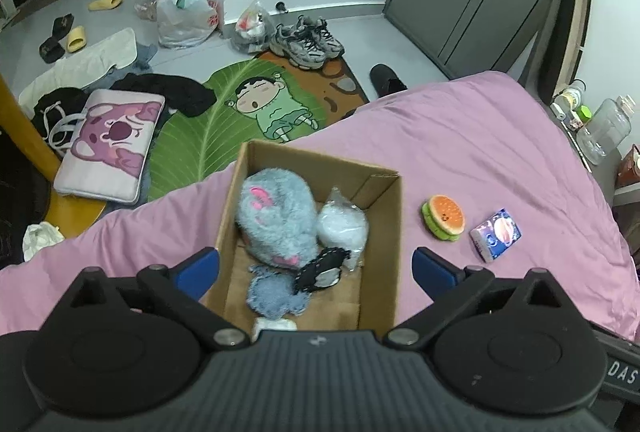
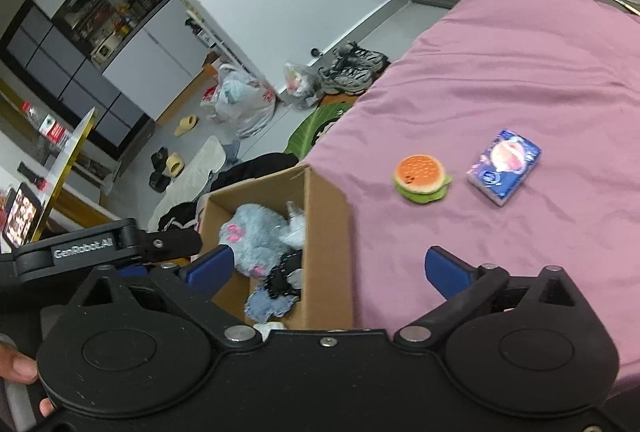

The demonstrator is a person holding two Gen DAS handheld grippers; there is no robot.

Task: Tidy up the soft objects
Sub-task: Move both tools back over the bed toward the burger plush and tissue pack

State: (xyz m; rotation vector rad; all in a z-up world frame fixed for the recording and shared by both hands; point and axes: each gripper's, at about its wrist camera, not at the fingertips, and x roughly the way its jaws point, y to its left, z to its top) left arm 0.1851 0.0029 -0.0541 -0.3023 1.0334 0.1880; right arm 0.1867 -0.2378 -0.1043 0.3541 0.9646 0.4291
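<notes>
An open cardboard box (image 1: pixel 386 232) (image 2: pixel 328 232) stands on the pink bed. Inside lie a grey plush toy (image 1: pixel 274 220) (image 2: pixel 252 232), a clear bag of white stuffing (image 1: pixel 344 228), a small black-and-white item (image 1: pixel 322 268) and a blue-grey fuzzy piece (image 1: pixel 274 296). A burger-shaped soft toy (image 1: pixel 443 217) (image 2: pixel 420 178) and a blue tissue pack (image 1: pixel 496 234) (image 2: pixel 505 166) lie on the sheet to the box's right. My left gripper (image 1: pixel 316 268) is open and empty above the box. My right gripper (image 2: pixel 328 270) is open and empty over the box's right wall.
The pink bed (image 1: pixel 480 144) ends just beyond the box. On the floor lie a cartoon rug (image 1: pixel 240 112), a pink cushion (image 1: pixel 110 144), clothes, sneakers (image 1: pixel 306 40) and plastic bags (image 1: pixel 184 10). A nightstand with jars (image 1: pixel 604 128) is at the right.
</notes>
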